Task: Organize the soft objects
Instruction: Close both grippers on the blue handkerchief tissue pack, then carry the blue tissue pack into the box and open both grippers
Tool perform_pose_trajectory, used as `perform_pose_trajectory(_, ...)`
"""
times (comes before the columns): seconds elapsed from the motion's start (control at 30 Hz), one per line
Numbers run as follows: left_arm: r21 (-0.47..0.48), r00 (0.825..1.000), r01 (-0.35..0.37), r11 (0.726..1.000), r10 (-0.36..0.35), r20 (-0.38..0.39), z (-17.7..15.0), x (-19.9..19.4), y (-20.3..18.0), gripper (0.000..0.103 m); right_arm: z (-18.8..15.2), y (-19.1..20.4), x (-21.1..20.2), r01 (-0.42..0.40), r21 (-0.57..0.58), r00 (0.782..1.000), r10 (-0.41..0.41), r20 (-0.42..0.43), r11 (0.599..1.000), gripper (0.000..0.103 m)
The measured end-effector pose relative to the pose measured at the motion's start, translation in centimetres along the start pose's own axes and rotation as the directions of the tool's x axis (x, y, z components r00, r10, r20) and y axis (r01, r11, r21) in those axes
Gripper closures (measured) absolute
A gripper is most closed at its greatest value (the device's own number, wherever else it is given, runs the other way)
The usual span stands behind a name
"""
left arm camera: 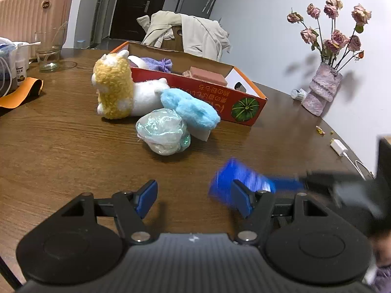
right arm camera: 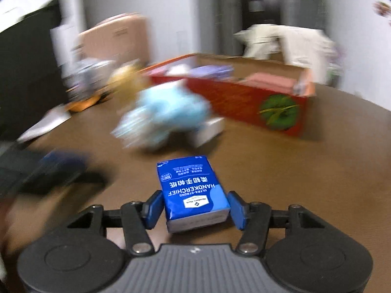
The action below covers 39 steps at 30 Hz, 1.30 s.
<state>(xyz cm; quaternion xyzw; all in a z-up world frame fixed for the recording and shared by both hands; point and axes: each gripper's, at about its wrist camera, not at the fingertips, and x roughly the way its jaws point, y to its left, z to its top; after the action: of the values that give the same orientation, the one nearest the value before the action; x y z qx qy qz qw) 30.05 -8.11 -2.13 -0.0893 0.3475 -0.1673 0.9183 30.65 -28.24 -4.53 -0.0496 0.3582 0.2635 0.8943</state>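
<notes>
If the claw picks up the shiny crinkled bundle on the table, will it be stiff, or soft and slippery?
The shiny bundle looks like crumpled film, so it probably squashes and weighs little. Its glossy surface may slip between pads. Its rounded shape could roll if pushed.

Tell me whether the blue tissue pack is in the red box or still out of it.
Out. The blue tissue pack sits between the right tongs, well short of the red box on the table.

Wooden table bears red box, plush toys.
</notes>
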Motion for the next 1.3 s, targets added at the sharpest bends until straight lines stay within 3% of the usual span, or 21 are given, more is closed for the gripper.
perform_pose_trajectory(0.07, -0.007, 1.000, 0.016, 1.000, -0.017, -0.011, -0.3, -0.1, 0.1, 0.035, -1.2, 0.9, -1.4, -0.048, -0.026, 0.999, 0.048, 0.000, 0.999, 0.044)
perform_pose_trajectory(0.17, -0.008, 0.999, 0.026, 1.000, -0.027, -0.032, -0.7, 0.2, 0.0, 0.035, -1.9, 0.7, -3.5, 0.062, -0.002, 0.997, -0.062, 0.035, 0.998, 0.039)
perform_pose_trajectory(0.23, -0.015, 0.998, 0.039, 0.999, -0.040, -0.047, -0.8, 0.5, -0.2, 0.035, -2.1, -0.4, -4.9, 0.122, 0.084, 0.989, -0.129, 0.077, 0.989, 0.039)
perform_pose_trajectory(0.3, -0.033, 0.995, 0.079, 0.996, -0.081, -0.060, -1.0, 0.6, -0.5, 0.035, -2.4, -1.4, -6.0, 0.116, 0.181, 0.983, -0.139, 0.120, 0.977, 0.039)
perform_pose_trajectory(0.43, -0.051, 0.985, 0.144, 0.988, -0.148, -0.088, -1.4, 0.9, -1.0, 0.039, -3.2, -2.8, -6.0, -0.017, 0.340, 0.984, -0.045, 0.173, 0.940, 0.061)
perform_pose_trajectory(0.47, -0.061, 0.982, 0.155, 0.986, -0.160, -0.095, -1.5, 1.1, -1.1, 0.041, -3.3, -2.8, -5.6, -0.030, 0.361, 0.984, -0.036, 0.174, 0.932, 0.062)
perform_pose_trajectory(0.67, -0.092, 0.970, 0.196, 0.976, -0.207, -0.128, -2.0, 2.6, -1.9, 0.072, -3.6, -2.5, -3.2, 0.026, 0.421, 0.987, -0.089, 0.132, 0.907, 0.074)
perform_pose_trajectory(0.93, -0.079, 0.974, 0.193, 0.978, -0.201, -0.108, -1.6, 2.4, -2.0, 0.076, -2.8, -1.8, -3.3, 0.061, 0.420, 0.983, -0.127, 0.132, 0.906, 0.085)
perform_pose_trajectory(1.1, -0.063, 0.973, 0.227, 0.972, -0.230, -0.029, 2.2, 1.6, -2.5, 0.076, 1.2, -2.6, -5.0, 0.055, 0.379, 0.964, -0.148, 0.221, 0.924, 0.085)
perform_pose_trajectory(1.2, -0.031, 0.968, 0.250, 0.968, -0.249, 0.022, 6.9, 2.3, -3.1, 0.076, 5.3, -5.1, -5.5, 0.036, 0.375, 0.946, -0.153, 0.286, 0.926, 0.085)
perform_pose_trajectory(1.3, -0.056, 0.968, 0.252, 0.966, -0.251, 0.017, 12.6, 5.1, -3.2, 0.076, 9.9, -8.5, -4.5, 0.006, 0.392, 0.935, -0.144, 0.325, 0.920, 0.086)
